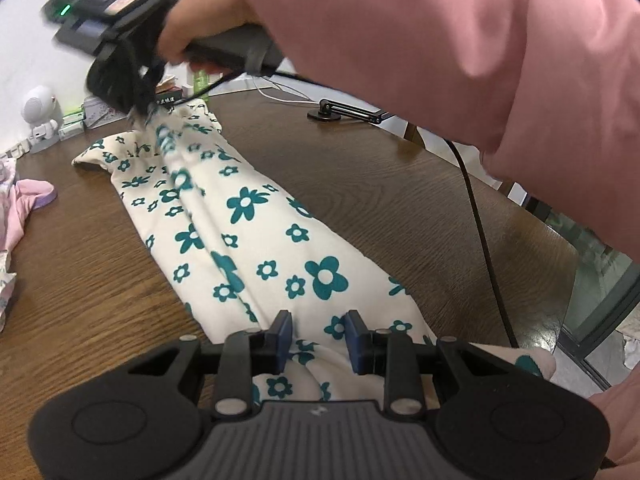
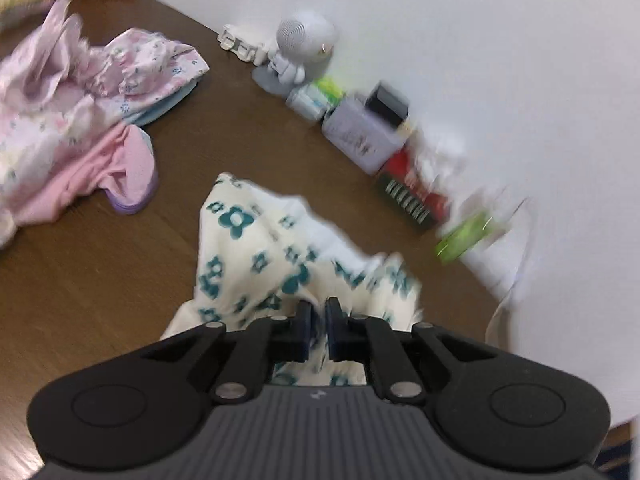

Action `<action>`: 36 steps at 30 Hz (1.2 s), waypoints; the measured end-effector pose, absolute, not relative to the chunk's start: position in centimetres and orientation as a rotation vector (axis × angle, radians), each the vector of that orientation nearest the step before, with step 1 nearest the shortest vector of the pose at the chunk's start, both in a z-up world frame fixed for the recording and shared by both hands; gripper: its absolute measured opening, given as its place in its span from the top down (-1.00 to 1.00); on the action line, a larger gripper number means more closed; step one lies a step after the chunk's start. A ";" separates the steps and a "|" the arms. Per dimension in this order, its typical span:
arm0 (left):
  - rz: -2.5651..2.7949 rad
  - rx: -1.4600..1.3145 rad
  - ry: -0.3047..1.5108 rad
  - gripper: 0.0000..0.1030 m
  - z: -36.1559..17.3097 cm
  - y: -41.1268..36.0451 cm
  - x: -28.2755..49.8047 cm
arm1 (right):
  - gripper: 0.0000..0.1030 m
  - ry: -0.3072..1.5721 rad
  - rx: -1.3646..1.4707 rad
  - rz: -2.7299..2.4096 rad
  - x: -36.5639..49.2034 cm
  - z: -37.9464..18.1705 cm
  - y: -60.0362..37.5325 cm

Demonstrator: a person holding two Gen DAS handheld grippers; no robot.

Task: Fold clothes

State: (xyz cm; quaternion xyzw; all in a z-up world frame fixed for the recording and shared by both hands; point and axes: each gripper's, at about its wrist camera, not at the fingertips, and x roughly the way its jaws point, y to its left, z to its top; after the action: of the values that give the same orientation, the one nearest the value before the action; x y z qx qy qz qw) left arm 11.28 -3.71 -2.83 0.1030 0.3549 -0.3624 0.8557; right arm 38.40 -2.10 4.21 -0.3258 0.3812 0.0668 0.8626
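**Both claws on the floral garment, fold not started**

Nearest us in the left wrist view: left gripper (image 1: 318,338), jaws partly apart with a bunched end of the cream cotton garment with teal flower print (image 1: 256,236) between them. Pads look close to the cloth but we can't confirm they press on it.

Scanning left to right across the brown wood-grain table (image 1: 400,200):
- Far left: loose pile of pink and lilac floral clothes (image 2: 72,120), crumpled, untouched as far as we can see.
- Centre: floral garment lying in a long narrow strip, rumpled lengthwise, one end at our left claw, the other at the far edge.
- Far end: right gripper (image 2: 318,316), jaws nearly together and clamped on a pinch of that far end. View is motion-blurred.
- Back wall: small white astronaut-shaped figure (image 2: 298,50), then boxes and bottles, too blurred to identify.
- Right: person's pink sleeve (image 1: 460,40) reaching over, black cable (image 1: 480,240) trailing across the table.

Our read on progress: early. Garment is stretched out between both ends, no crosswise fold visible yet. Left to do: fold this one, then the pink pile.
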 end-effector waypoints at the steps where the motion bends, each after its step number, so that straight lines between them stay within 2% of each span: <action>1: -0.761 0.213 0.746 0.49 -2.8 -3.7 11.3 | 0.87 0.803 -0.711 0.147 38.4 3.5 -1.4; 4: -0.759 0.205 0.749 0.49 -2.8 -3.6 11.3 | 0.87 0.817 -0.774 0.163 38.5 1.1 0.5; 7: -0.758 0.198 0.753 0.49 -2.8 -3.6 11.4 | 0.79 0.838 -0.696 0.193 38.9 0.6 0.6; 9: -0.765 0.184 0.758 0.44 -2.7 -3.5 11.6 | 0.50 0.846 -0.590 0.228 39.1 1.5 -0.7; 10: -0.775 0.165 0.764 0.41 -2.6 -3.3 11.8 | 0.02 0.853 -0.492 0.263 39.1 2.4 -2.1; 11: -0.785 0.139 0.770 0.26 -2.4 -3.0 12.0 | -0.23 0.859 -0.388 0.297 39.1 3.4 -3.6; 13: -0.810 0.055 0.760 0.06 -1.6 -1.9 12.5 | -0.25 0.860 -0.168 0.363 38.4 5.2 -7.4; 16: -0.816 -0.031 0.699 -0.22 0.7 0.0 13.2 | -0.44 0.820 0.043 0.388 37.4 7.3 -13.7; 18: -0.783 -0.073 0.663 -0.60 2.4 1.1 14.4 | -0.46 0.808 0.058 0.332 37.1 7.6 -16.8; 21: -0.680 -0.100 0.645 -0.64 3.9 1.8 18.5 | -0.44 0.818 0.106 0.267 37.2 7.0 -20.7; 23: -0.614 -0.119 0.654 -0.64 4.2 1.9 22.4 | -0.34 0.837 0.159 0.237 37.8 6.0 -22.8; 26: -0.471 -0.170 0.705 -0.60 3.3 1.9 29.5 | -0.31 0.859 0.247 0.210 39.2 4.0 -24.6; 30: -0.343 -0.211 0.782 -0.27 1.0 1.7 37.8 | -0.20 0.901 0.354 0.214 42.2 0.8 -25.4; 32: -0.293 -0.211 0.820 -0.14 -0.2 1.4 40.6 | -0.05 0.917 0.382 0.223 43.5 -0.3 -25.1; 36: -0.252 -0.289 0.859 -0.10 -1.9 1.6 43.9 | -0.03 0.933 0.403 0.241 45.8 -1.8 -24.7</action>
State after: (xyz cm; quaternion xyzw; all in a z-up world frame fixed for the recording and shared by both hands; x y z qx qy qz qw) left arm 43.91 1.61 -1.85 -0.1392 0.4137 -0.1216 0.8914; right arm 45.82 -24.73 -1.85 0.1925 0.4456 0.1150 0.8667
